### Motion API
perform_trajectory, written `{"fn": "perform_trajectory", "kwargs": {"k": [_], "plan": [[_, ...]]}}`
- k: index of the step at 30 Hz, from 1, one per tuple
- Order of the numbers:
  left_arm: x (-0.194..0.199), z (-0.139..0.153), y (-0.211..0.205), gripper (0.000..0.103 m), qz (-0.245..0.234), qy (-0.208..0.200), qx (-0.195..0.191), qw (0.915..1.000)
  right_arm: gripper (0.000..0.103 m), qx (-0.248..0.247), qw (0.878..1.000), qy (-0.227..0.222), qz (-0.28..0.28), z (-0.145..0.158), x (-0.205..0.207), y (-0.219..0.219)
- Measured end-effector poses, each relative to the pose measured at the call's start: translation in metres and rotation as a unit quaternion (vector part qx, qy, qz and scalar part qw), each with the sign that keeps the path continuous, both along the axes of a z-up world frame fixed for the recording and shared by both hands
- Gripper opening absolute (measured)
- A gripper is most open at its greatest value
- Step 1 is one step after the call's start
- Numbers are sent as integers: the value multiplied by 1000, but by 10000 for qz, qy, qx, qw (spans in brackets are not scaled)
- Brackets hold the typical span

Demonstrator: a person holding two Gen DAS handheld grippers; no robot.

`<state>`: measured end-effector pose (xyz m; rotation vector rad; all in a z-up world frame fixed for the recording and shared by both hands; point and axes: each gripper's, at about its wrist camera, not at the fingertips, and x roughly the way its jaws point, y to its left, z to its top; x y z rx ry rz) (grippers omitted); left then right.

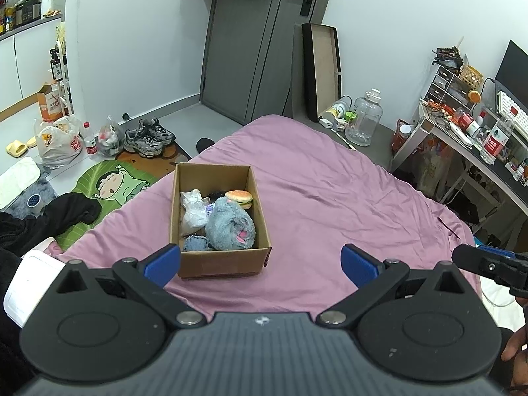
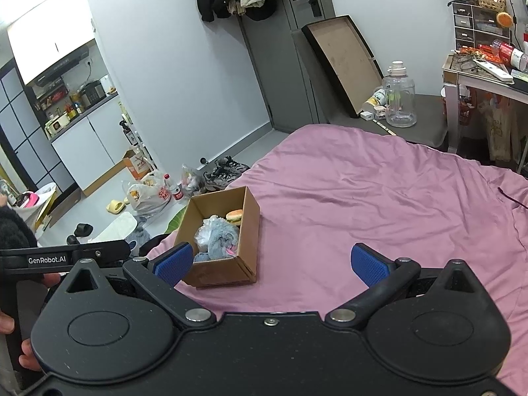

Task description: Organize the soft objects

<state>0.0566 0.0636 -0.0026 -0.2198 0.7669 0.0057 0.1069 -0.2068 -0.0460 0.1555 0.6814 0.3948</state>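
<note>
Two grippers, both empty, hover over the bed point(image 1: 330, 178) with jaws spread wide.

Bed: purple cover, wrinkled, bare apart from one item. No loose soft objects visible on it in either view.

Cardboard box point(image 1: 217, 260): open-topped, sits on the bed near its left edge, long axis running away from the cameras toward the foot of the bed. Near short wall faces the jaws.

Contents, all inside the box:
- grey plush toy point(image 1: 231, 227), fills the near right part, pink patch showing.
- white crumpled bag point(image 1: 193, 211), against the left wall.
- small blue-grey plush point(image 1: 196, 243), near left corner.
- toy hamburger point(image 1: 239, 198), far right corner, resting just above the grey plush.

Key relation: box lies straight ahead of the left gripper point(image 1: 260, 262), slightly left of its centreline, left blue pad overlapping the near left corner in view. From the right gripper point(image 2: 270, 264) the box is ahead and well to the left. Left is the nearer one, judged.

Pose: both held level, pitched down at the bed, side by side; neither touches the box.

Judgement: sorting looks largely finished; whether more items remain outside view cannot be told.
</note>
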Motion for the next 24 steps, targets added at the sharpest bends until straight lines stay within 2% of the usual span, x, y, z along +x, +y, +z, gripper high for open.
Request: {"fn": "perform_trajectory", "kwargs": {"k": [24], "plan": [[-1,-5,-1,102,2,46,-21,10000,103,-67,10000,47,25,-5,2,-1]]}}
